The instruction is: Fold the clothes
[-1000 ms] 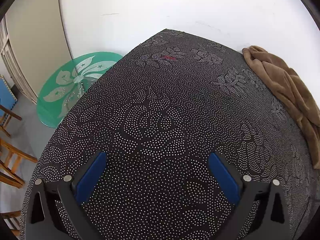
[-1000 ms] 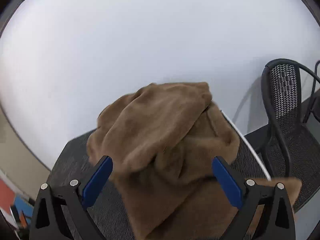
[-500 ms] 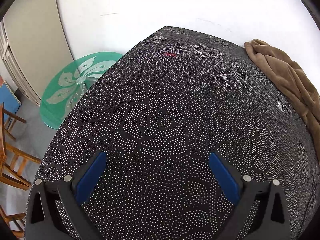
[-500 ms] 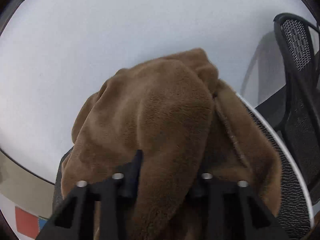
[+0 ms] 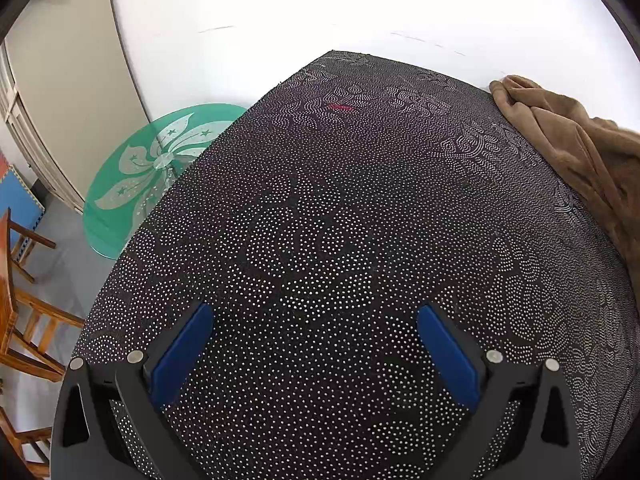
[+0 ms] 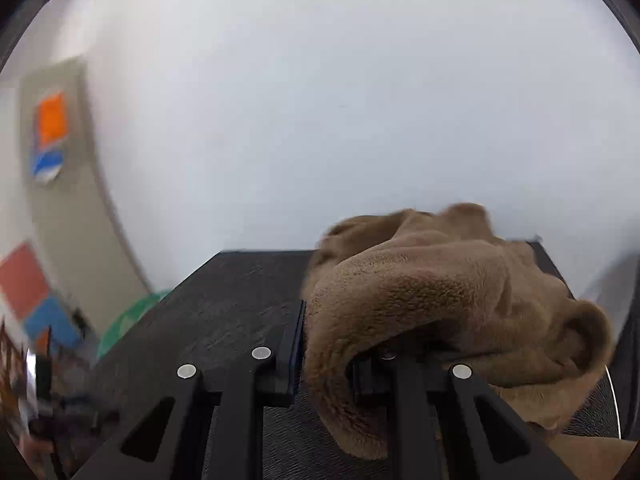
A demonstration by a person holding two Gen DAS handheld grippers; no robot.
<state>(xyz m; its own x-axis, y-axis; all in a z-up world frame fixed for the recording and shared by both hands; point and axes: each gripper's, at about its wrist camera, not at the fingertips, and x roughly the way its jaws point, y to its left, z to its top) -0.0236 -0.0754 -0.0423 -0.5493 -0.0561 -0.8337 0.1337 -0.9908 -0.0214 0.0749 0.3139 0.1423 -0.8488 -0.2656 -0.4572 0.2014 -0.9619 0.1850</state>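
A brown fleece garment (image 6: 440,292) lies bunched on the black dotted tablecloth (image 5: 320,220). My right gripper (image 6: 332,344) is shut on a fold of the garment, and the cloth drapes over and hides the right finger. In the left wrist view the garment (image 5: 580,152) lies at the table's far right edge. My left gripper (image 5: 312,340) is open and empty, low over the near middle of the table, well left of the garment.
A green round glass table (image 5: 156,168) stands beyond the table's left edge. Wooden chairs (image 5: 16,320) stand at the left. A white wall (image 5: 320,8) runs behind the table.
My right gripper closed on the brown garment and swung left with it, so the black chair left its view. The left gripper barely moved.
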